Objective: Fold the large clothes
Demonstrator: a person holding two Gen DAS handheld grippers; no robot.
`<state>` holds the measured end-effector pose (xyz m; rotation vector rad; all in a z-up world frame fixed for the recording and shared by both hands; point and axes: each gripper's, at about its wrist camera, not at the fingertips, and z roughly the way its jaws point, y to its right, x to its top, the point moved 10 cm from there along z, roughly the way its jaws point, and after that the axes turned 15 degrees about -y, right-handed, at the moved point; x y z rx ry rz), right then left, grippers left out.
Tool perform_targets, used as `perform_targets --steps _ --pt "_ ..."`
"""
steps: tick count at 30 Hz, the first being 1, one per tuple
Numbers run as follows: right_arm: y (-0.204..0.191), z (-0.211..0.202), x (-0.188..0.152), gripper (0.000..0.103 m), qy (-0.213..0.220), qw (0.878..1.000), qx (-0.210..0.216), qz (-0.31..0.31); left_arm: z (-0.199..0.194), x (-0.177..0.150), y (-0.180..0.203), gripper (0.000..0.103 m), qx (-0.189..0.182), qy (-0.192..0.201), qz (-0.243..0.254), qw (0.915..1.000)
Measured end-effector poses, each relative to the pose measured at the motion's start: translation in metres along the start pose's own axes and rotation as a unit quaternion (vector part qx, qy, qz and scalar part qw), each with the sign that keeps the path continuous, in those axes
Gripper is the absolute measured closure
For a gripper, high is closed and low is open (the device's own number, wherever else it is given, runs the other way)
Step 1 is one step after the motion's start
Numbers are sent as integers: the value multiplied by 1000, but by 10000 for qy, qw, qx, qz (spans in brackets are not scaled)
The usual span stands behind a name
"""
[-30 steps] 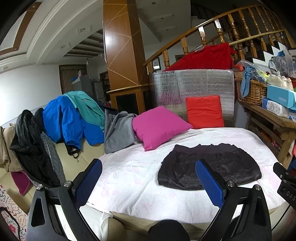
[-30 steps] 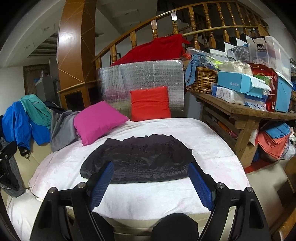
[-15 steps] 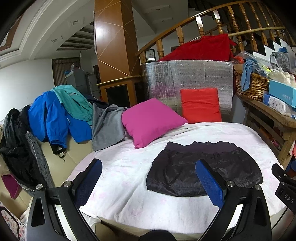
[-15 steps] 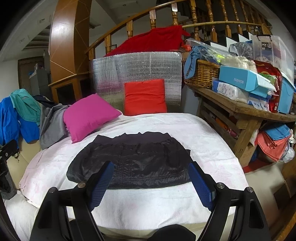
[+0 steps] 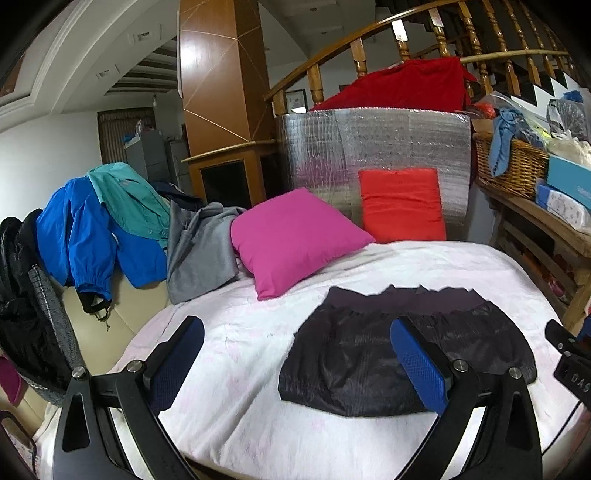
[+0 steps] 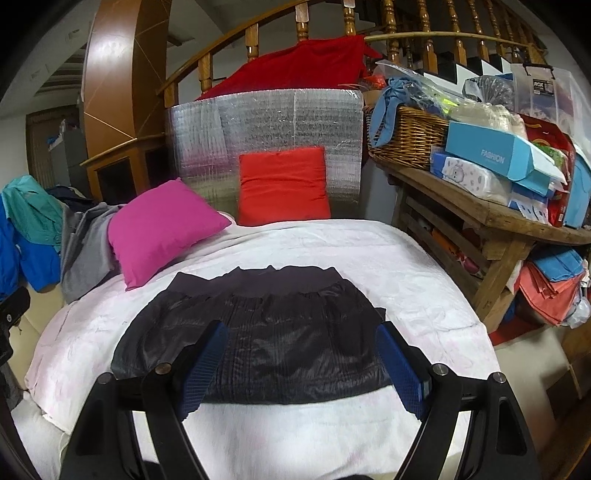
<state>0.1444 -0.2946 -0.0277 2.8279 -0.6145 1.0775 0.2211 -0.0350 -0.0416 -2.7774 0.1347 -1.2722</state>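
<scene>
The black jacket [image 6: 258, 332] lies flat on the white bedspread [image 6: 369, 251], long axis left-right, banded edge far. Left gripper [image 5: 297, 354] and right gripper [image 6: 303, 354] gape wide, empty.

we see even, soft indoor light in both views, bright on the white bed cover [image 5: 258, 424] and dimmer toward the far room. glare streaks the wooden column [image 5: 218, 66] and the silver foil panel [image 6: 266, 118]. shadows are faint. fisheye bending curves the railing [image 6: 258, 26]; corners go black. focus is sharp, with no motion blur.
</scene>
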Motion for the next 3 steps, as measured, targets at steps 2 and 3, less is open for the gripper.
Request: perform_targets --steps 2,3 --pt "11 12 7 18 -20 9999 -82 82 17 5 -3 2 -4 -22 -42 10000" --pt "21 20 11 18 -28 9998 -130 163 27 7 -7 2 28 -94 -66 9999"
